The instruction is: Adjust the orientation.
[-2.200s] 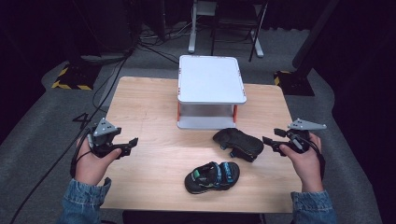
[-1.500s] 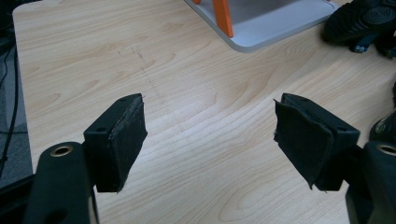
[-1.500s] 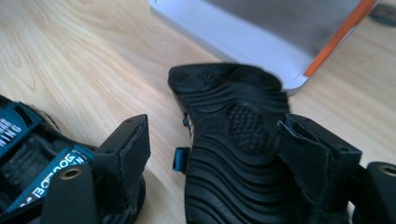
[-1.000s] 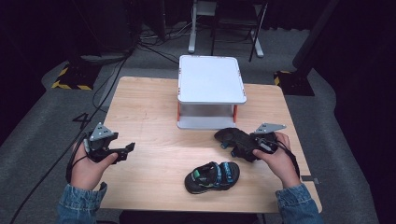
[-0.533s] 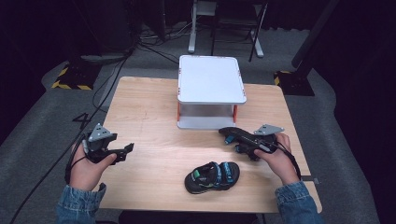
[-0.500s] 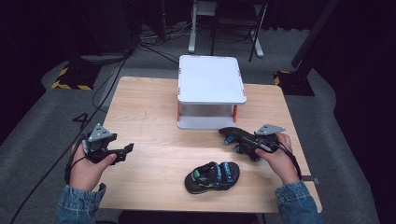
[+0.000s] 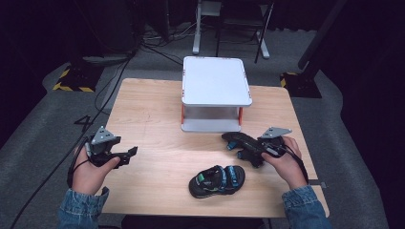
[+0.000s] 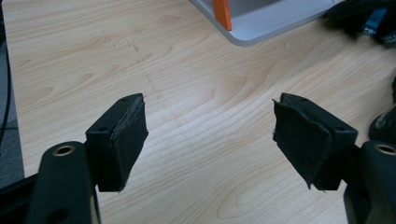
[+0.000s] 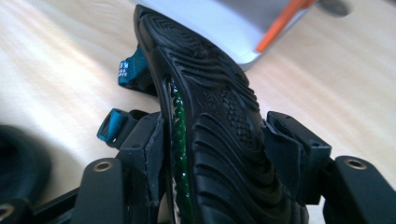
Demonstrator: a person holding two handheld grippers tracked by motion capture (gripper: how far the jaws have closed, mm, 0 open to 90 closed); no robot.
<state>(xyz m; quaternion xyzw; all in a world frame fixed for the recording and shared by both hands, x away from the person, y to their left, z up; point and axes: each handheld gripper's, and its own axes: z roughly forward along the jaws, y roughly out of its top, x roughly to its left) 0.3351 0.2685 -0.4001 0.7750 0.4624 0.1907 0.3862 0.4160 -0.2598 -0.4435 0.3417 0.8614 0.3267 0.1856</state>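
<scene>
A black sandal with teal straps stands on its side near the front of the white stand, sole turned up. My right gripper grips it: in the right gripper view both pads press the ribbed sole, one from each side, the jaws having just been closing on it. Its twin, the second sandal, lies upright near the table's front edge, a little left of that hand. My left gripper hovers at the table's left, open, with bare wood between its pads.
A white two-level stand with orange posts sits at the back middle of the wooden table; its base lies just beyond the held sandal. Cables run over the grey floor on the left.
My right gripper came in from the right edge to the far sandal and closed on it; the sandal now stands tipped on its side. The left hand has stayed put.
</scene>
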